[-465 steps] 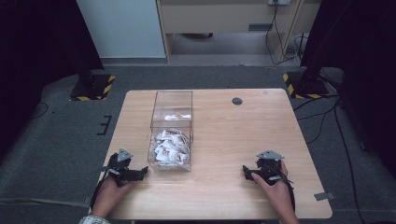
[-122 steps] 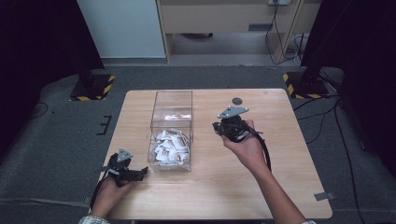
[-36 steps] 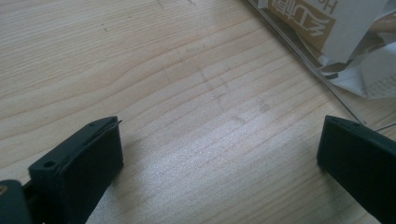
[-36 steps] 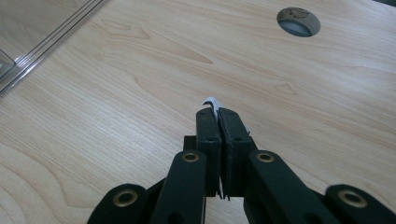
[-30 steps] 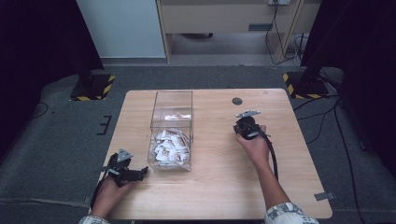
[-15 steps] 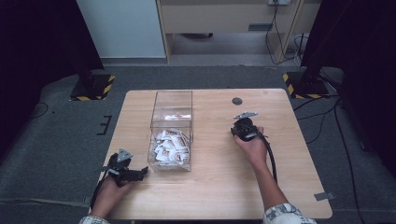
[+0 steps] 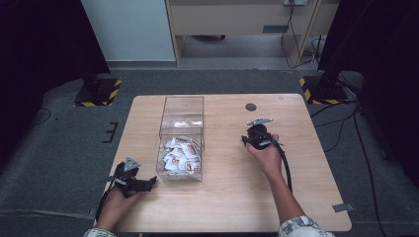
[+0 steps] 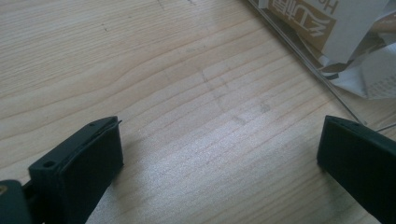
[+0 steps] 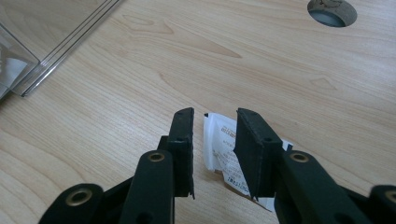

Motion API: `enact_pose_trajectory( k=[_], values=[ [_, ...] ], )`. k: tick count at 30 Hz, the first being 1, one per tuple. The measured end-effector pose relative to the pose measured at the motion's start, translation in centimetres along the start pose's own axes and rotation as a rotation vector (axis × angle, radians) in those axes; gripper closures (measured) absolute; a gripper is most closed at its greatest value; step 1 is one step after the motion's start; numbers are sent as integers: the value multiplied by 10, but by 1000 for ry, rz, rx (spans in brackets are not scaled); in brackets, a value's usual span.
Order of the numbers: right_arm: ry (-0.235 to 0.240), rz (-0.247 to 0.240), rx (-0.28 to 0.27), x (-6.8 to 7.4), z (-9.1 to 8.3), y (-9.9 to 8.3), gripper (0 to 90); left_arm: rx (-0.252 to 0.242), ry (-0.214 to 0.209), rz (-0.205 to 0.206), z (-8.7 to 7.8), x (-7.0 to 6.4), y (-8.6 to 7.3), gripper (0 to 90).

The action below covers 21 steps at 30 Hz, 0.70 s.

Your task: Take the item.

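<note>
Toward the table's [image 7: 296,197] left edge stands a clear box [image 7: 182,138] of packets, the left gripper [image 7: 132,178] near the front-left corner; its own view shows jaws wide apart, empty; the right gripper [image 9: 212,140], narrowly parted, straddles a white packet [image 9: 223,149] lying flat, ungripped.

I am counting one wooden table [image 7: 232,207] with one round hole [image 7: 251,106] at its far right, and one clear box [image 7: 181,138] left of centre holding a heap of white packets [image 7: 180,155], too jumbled to number. I am seeing one lone packet [image 9: 223,144] between my right jaws, and two grippers: left gripper [image 7: 146,183] and right gripper [image 7: 244,140].
</note>
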State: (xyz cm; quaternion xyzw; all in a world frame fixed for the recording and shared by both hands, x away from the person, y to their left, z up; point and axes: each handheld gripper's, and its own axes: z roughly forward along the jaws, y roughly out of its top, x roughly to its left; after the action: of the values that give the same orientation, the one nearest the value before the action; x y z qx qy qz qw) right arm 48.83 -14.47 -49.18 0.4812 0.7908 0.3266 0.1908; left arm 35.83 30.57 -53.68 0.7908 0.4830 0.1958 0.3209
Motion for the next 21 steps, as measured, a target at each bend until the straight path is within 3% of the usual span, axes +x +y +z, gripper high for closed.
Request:
enact_pose_trajectory(
  k=[8,21],
  values=[
    [19,20,-15,1,-4,2,615,0,0,0,0,0,0,0],
    [33,30,-28,5,-15,6,447,0,0,0,0,0,0,0]
  ],
)
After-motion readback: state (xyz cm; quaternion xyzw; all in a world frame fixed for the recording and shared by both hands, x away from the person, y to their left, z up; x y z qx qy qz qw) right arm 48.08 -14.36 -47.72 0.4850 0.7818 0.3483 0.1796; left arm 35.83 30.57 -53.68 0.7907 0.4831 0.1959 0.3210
